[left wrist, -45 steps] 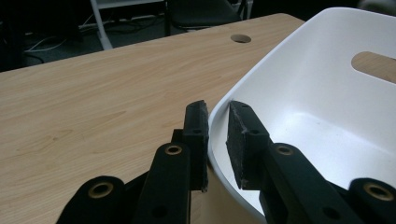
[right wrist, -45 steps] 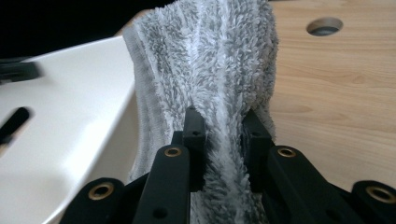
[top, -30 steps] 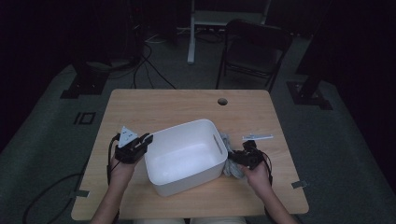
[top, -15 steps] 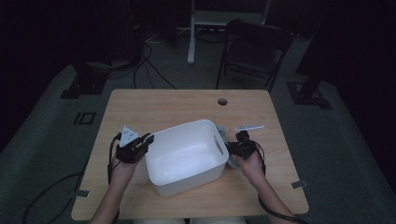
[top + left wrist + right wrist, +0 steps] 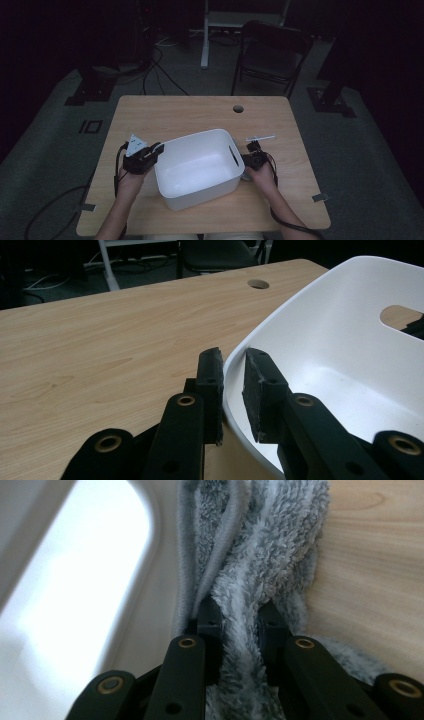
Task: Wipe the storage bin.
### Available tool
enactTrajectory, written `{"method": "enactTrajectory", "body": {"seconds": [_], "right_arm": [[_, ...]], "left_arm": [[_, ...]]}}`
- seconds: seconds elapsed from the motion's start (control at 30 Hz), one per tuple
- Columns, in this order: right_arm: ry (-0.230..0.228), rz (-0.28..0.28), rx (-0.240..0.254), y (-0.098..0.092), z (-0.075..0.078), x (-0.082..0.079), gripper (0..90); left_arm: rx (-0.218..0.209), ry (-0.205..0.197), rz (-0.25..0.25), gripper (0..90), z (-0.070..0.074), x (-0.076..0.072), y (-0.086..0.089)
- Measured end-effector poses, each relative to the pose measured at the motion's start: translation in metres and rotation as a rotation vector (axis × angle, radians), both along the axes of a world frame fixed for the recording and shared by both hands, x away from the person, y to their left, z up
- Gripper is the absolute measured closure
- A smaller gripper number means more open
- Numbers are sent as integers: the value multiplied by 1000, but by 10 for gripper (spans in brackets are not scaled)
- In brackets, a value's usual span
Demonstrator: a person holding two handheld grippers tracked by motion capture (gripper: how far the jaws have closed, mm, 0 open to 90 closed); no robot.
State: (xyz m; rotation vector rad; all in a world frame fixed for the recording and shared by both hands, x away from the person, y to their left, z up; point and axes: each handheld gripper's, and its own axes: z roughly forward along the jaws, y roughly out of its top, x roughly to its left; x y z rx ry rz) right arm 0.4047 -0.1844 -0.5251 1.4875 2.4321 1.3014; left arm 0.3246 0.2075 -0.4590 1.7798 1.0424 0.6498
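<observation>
A white plastic bin [image 5: 197,167] stands on the wooden table [image 5: 200,115], near its front edge. My left gripper [image 5: 142,157] is at the bin's left side. In the left gripper view it [image 5: 234,360] is shut on the bin's rim [image 5: 235,357], one pad outside the wall and one inside. My right gripper [image 5: 252,160] is at the bin's right wall, beside the handle slot [image 5: 75,565]. Its jaws [image 5: 240,607] are shut on a grey fluffy towel [image 5: 270,545], which hangs bunched against the bin's outer wall and touches the tabletop [image 5: 375,580].
A round cable hole [image 5: 238,108] sits in the table's far side. A dark folding chair [image 5: 272,47] and a white stand [image 5: 205,30] are beyond the table. Cables lie on the floor at the back left [image 5: 160,65].
My right gripper has moved left and slightly down with the towel, up against the bin's right wall. The left gripper and the bin have stayed in place.
</observation>
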Motion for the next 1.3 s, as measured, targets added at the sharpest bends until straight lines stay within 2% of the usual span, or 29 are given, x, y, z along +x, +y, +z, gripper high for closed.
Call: {"method": "enactTrajectory", "body": {"seconds": [0.07,0.1,0.3,0.37,0.47,0.67,0.77,0.8,0.9,1.1,1.23,1.3], "right_arm": [[5,8,-9,0,6,4,779],[4,10,9,-1,10,7,778],[-86,15,101,-4,48,20,774],[-90,22,106,-2,52,25,776],[-72,24,73,5,47,31,779],[-22,5,-21,16,21,39,781],[9,1,-22,17,8,41,780],[10,0,-37,18,4,42,780],[23,1,-56,19,-1,43,778],[4,-5,-77,19,4,42,771],[-43,-22,-63,9,21,32,771],[-81,-35,-59,1,33,24,771]], "left_arm": [[-5,4,-13,783,0,1,2],[-6,4,-20,783,0,1,2],[-2,6,-34,784,0,1,4],[2,7,-31,784,0,1,3],[0,9,-20,784,1,2,2],[5,7,-11,783,1,1,1],[2,5,-12,783,0,1,1],[2,5,-13,782,0,1,1],[0,5,-17,782,0,1,2],[-4,3,-28,782,0,1,3],[-5,0,-27,782,0,1,3],[-6,0,-26,782,-1,1,3]]}}
